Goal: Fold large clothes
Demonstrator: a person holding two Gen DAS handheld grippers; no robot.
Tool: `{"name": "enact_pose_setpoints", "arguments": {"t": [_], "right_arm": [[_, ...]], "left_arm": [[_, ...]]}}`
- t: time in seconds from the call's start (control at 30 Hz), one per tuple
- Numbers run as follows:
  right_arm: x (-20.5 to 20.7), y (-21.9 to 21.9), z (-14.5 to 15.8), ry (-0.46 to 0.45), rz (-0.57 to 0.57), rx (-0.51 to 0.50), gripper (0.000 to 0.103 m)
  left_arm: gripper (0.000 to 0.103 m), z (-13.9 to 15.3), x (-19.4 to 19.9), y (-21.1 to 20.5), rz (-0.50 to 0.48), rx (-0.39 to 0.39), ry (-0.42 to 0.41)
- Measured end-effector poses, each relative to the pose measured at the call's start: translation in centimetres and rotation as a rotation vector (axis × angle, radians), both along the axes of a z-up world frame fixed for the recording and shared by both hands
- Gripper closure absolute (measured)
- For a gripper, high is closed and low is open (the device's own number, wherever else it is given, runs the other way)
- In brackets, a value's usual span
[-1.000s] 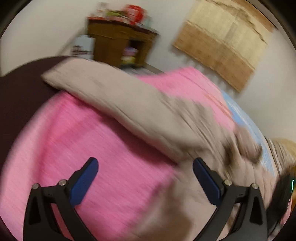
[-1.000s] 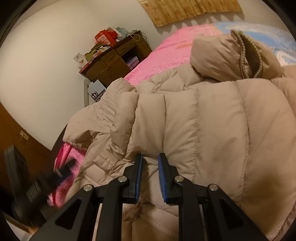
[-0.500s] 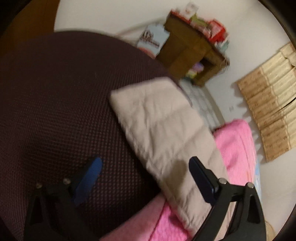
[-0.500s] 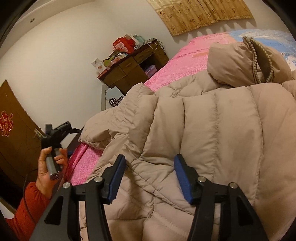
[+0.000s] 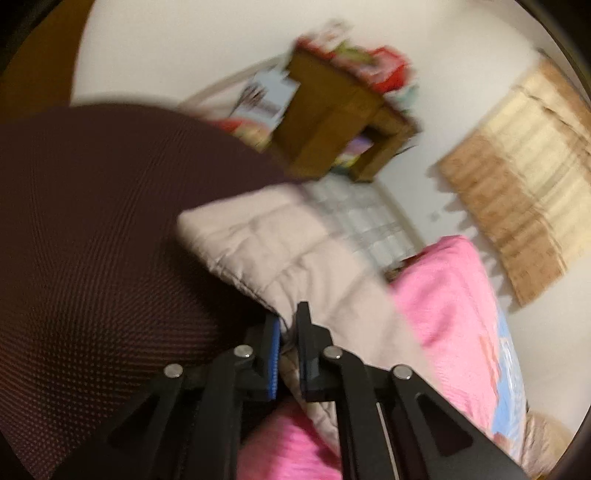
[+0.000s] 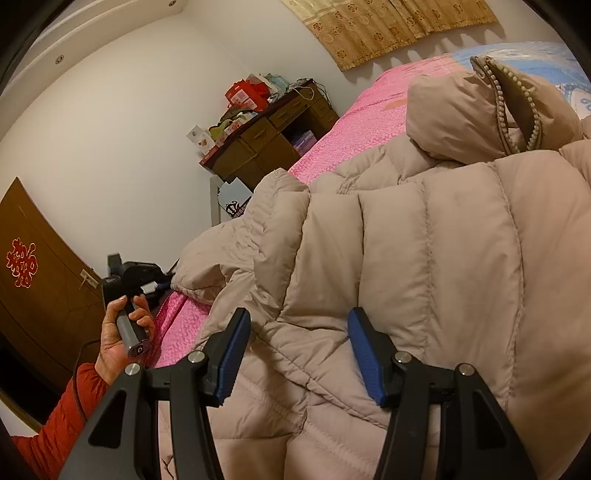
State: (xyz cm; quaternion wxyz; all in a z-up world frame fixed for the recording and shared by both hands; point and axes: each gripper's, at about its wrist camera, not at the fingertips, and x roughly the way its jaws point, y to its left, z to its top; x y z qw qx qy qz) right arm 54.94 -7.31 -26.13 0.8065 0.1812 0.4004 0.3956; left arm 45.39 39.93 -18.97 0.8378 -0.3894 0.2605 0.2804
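A beige quilted down coat (image 6: 424,240) lies spread over the pink bedspread (image 6: 369,110), with its hood (image 6: 461,114) bunched at the far end. In the left wrist view, one end of the coat (image 5: 280,251) hangs over a dark maroon surface (image 5: 92,240). My left gripper (image 5: 290,321) is shut on the edge of that piece. The right wrist view also shows the left gripper (image 6: 162,286), held by a hand (image 6: 118,332) at the coat's left tip. My right gripper (image 6: 297,325) stands open just over the coat's quilted folds, its pads not pressing the fabric.
A cluttered wooden desk (image 6: 273,140) stands against the white wall beside the bed. A brown door (image 6: 33,280) with a red emblem is at the left. A patterned curtain (image 6: 388,26) hangs above the bed's head. White floor tiles (image 5: 369,221) show between bed and desk.
My left gripper swung from over the pink bedspread to the coat's end and closed on its edge. My right gripper let go of a coat fold and opened.
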Motion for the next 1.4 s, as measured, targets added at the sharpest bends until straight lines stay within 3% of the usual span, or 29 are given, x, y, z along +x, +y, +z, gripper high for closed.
{"name": "enact_pose_setpoints", "arguments": {"t": [0.1, 0.17, 0.27, 0.33, 0.5, 0.6, 0.73, 0.83, 0.87, 0.9, 0.97, 1.0, 1.07, 1.1, 1.17, 1.27, 1.4], "right_arm": [[-0.1, -0.3, -0.2, 0.001, 0.000, 0.009, 0.047], [0.0, -0.9, -0.1, 0.009, -0.010, 0.034, 0.047], [0.0, -2.6, 0.2, 0.049, -0.074, 0.094, 0.047], [-0.2, -4.0, 0.7, 0.074, -0.114, 0.116, 0.047], [-0.9, -9.3, 1.6, 0.090, -0.263, 0.161, 0.047], [-1.1, -12.2, 1.6, 0.108, -0.353, 0.149, 0.047], [-0.9, -14.0, 0.6, 0.150, -0.392, 0.146, 0.046], [-0.7, -14.0, 0.3, 0.175, -0.387, 0.156, 0.046], [-0.5, -13.9, 0.4, 0.182, -0.380, 0.155, 0.046], [-0.2, -14.0, 0.6, 0.191, -0.372, 0.161, 0.045], [0.5, -13.9, 1.5, 0.207, -0.335, 0.247, 0.043], [0.4, -13.8, 2.0, 0.202, -0.319, 0.282, 0.042], [0.6, -12.6, 3.4, 0.176, -0.287, 0.307, 0.023], [1.1, -11.7, 4.1, 0.161, -0.270, 0.305, 0.020], [2.5, -9.3, 5.0, 0.149, -0.222, 0.279, 0.019], [4.9, -5.8, 5.0, 0.158, -0.161, 0.203, 0.019], [7.8, -1.4, 2.9, 0.158, -0.151, 0.044, 0.019]], "left_arm": [[0.097, 4.3, 1.2, -4.5, -0.131, 0.136, -0.092], [0.097, 7.4, 2.0, -9.7, -0.271, 0.247, -0.156], [0.097, 9.8, 2.8, -17.5, -0.459, 0.387, -0.212], [0.097, 10.2, 2.3, -21.9, -0.576, 0.433, -0.245], [0.097, 7.9, 1.5, -31.6, -0.821, 0.473, -0.234], [0.097, 4.7, 1.9, -35.1, -0.897, 0.478, -0.149], [0.097, 1.0, 1.9, -36.5, -0.983, 0.389, -0.008], [0.094, 1.5, -0.6, -34.8, -0.971, 0.356, -0.030], [0.081, 2.1, -1.9, -34.0, -0.954, 0.347, -0.042], [0.057, 2.7, -3.3, -32.2, -0.903, 0.327, -0.064], [0.025, 2.7, -4.4, -29.4, -0.788, 0.311, -0.100], [0.025, 2.6, -5.5, -27.8, -0.712, 0.313, -0.113], [0.025, 1.5, -6.9, -25.0, -0.617, 0.286, -0.114], [0.025, 1.0, -7.1, -24.3, -0.596, 0.271, -0.114], [0.025, -1.1, -7.0, -23.3, -0.548, 0.203, -0.097], [0.026, -4.1, -6.4, -21.4, -0.517, 0.024, -0.071], [0.026, -4.5, -6.7, -21.0, -0.496, -0.018, -0.114]]}}
